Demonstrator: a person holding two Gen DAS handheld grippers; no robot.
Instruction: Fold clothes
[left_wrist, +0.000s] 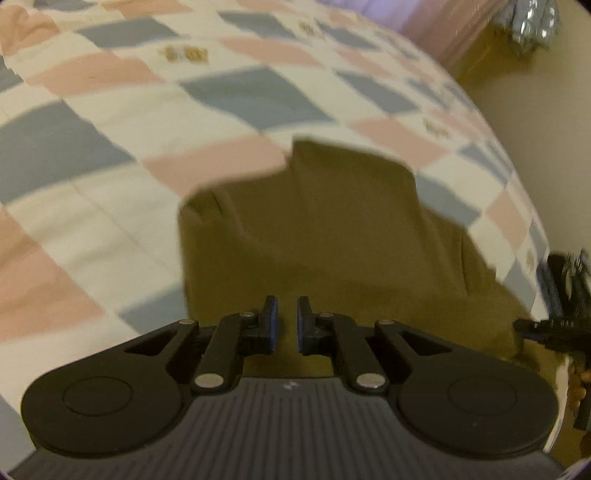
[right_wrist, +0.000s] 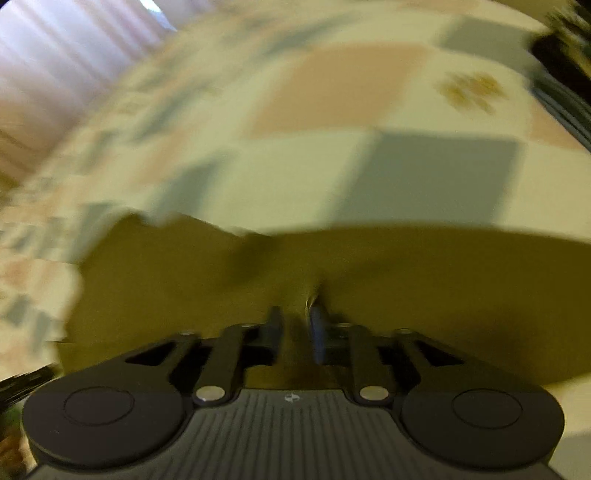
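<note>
Both claws are being held over the olive garment: left gripper nearly closed, empty; right gripper parted, fabric between; edges should be aligned.

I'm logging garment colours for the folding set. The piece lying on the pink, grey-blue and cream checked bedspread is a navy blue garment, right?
Not quite: the garment is olive green, not navy blue. The left wrist view shows it plainly, lying on the pink, grey-blue and cream checked bedspread just beyond the left gripper; the blurrier right wrist view shows the same olive cloth.
</note>
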